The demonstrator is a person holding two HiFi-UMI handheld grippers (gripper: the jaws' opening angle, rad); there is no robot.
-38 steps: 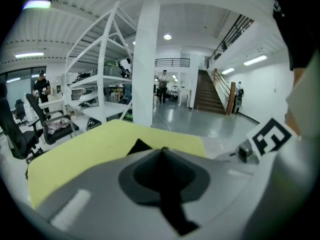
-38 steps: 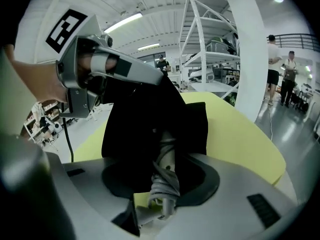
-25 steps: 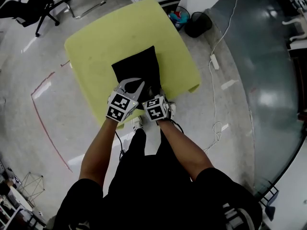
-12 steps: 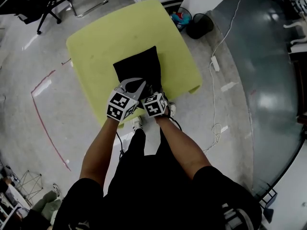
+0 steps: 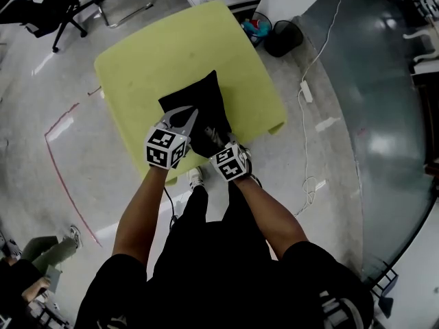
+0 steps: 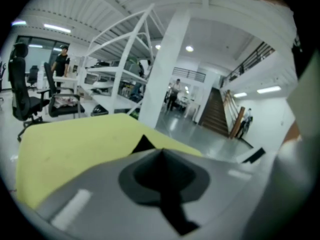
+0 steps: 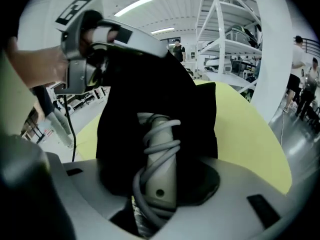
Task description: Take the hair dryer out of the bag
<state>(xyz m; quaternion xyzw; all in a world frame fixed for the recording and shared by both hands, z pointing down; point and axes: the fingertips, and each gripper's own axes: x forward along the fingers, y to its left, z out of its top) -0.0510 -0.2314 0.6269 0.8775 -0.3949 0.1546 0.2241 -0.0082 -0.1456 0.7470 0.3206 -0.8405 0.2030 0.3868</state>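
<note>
- The hair dryer (image 7: 159, 171) is sitting mostly inside the black bag (image 7: 150, 89). Only its grey handle is showing at the mouth, pointing toward you, with the cord (image 7: 150, 146) wound round it.
- Your right gripper (image 5: 212, 142) is reaching into that mouth. Its tongs have just been closing with the handle standing between them. They are standing wide, and as far as I can judge they are not yet clamping it.
- Your left gripper (image 5: 186, 115) is holding its tongs together on the bag's upper edge, lifting the mouth open above the handle.
- The bag is lying on the yellow table (image 5: 137, 60), near the edge closest to you.
- Risk: the pads may be landing on the cord coils rather than on the handle. Loose loops could slide under the grip, and the dryer could twist or drop back in.
- Risk: the dryer's head is hidden in the fabric. It could catch on the way out and drag the bag toward the table edge.
- Risk: your left pinch is taking only a thin fold. If it gives, the mouth is likely to collapse onto the handle.
</note>
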